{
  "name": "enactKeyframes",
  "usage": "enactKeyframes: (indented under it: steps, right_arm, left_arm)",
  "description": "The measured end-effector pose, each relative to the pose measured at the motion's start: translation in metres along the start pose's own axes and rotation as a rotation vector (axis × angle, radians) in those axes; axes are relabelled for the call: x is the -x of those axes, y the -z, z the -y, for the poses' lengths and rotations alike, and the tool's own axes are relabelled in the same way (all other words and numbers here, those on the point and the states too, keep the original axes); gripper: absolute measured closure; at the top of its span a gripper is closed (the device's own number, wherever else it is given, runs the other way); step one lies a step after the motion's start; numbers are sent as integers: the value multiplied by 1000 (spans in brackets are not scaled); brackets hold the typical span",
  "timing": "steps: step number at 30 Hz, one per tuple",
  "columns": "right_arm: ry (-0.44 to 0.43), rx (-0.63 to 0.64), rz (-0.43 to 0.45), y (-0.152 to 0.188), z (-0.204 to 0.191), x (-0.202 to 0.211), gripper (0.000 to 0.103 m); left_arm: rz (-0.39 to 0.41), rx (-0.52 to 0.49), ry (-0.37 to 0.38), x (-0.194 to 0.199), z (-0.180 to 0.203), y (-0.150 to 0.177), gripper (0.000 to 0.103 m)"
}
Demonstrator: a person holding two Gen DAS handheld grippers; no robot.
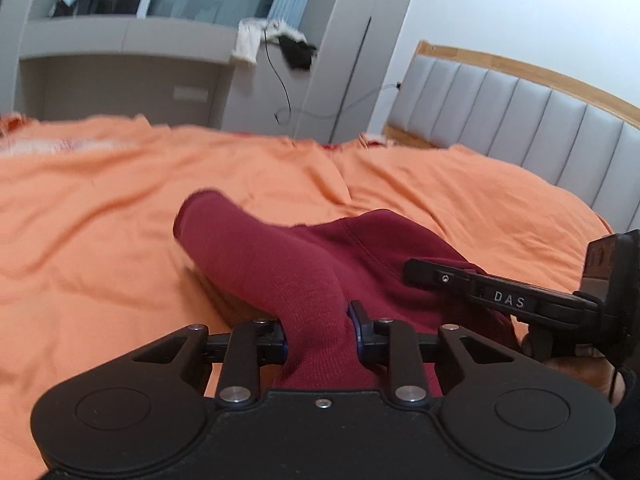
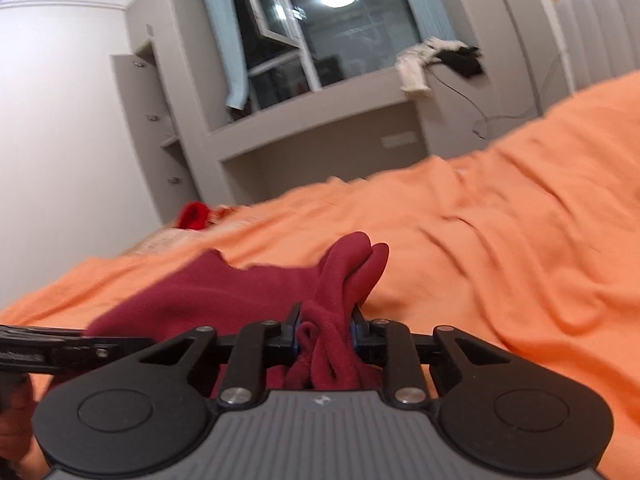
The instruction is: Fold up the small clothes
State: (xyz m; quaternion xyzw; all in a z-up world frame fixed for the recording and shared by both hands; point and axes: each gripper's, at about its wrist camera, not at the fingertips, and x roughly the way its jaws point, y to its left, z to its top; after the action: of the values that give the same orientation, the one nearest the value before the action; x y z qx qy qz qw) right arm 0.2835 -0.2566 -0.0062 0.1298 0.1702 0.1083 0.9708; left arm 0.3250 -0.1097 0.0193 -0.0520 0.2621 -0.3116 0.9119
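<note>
— Garment (image 1: 320,256) first: where does it sit?

— Between the two tools, raised off the orange bedspread (image 1: 100,208). It is dark red, and a ribbed tube end of it runs straight through the left gripper (image 1: 320,332), whose jaws are clamped on it.

— And the other side?

— A bunched, folded wad of the same cloth is pinched in the right gripper (image 2: 325,334), sticking up past its fingertips. The rest spreads leftward in that view, toward the other tool.

— Do the tools touch?

— From the left wrist, the right one lies just beside and to the right, its finger resting against the cloth. Behind, a padded headboard (image 1: 540,120) and a window (image 2: 320,28).
</note>
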Motion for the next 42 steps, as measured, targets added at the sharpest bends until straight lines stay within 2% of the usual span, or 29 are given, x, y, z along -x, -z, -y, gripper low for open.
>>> enactKeyframes:
  steps: [8, 11, 15, 21, 26, 31, 36, 37, 39, 41, 42]
  right_arm:
    - [-58, 133, 56, -16, -69, -32, 80]
    - [-86, 174, 77, -22, -95, -55, 80]
    - [-133, 179, 51, -22, -121, -94, 80]
    - [-161, 182, -5, -5, -139, -142, 80]
    - [-147, 186, -43, 13, -136, -152, 79]
    - [-137, 92, -87, 13, -116, -154, 76]
    - [-102, 75, -125, 13, -108, -152, 59]
    - [-101, 76, -129, 13, -109, -150, 56]
    - [-91, 78, -131, 12, -108, -143, 38]
    - [-87, 84, -127, 9, -111, -136, 29]
    - [-86, 90, -127, 7, -113, -132, 25]
  left_arm:
    - [114, 14, -137, 37, -33, -17, 75]
    - [136, 51, -200, 49, -52, -23, 75]
    - [144, 83, -306, 58, -78, -28, 75]
    - [111, 111, -408, 61, -114, -24, 75]
    - [38, 129, -422, 59, -131, -15, 74]
    - [-11, 138, -452, 54, -133, -10, 69]
    - [-37, 194, -469, 55, -140, -6, 60]
    - [-38, 213, -469, 57, -142, -6, 56]
    - [-40, 228, -480, 60, -141, -6, 45]
    - [-40, 229, -497, 63, -138, -5, 31]
    - [-39, 227, -501, 65, -136, -4, 30]
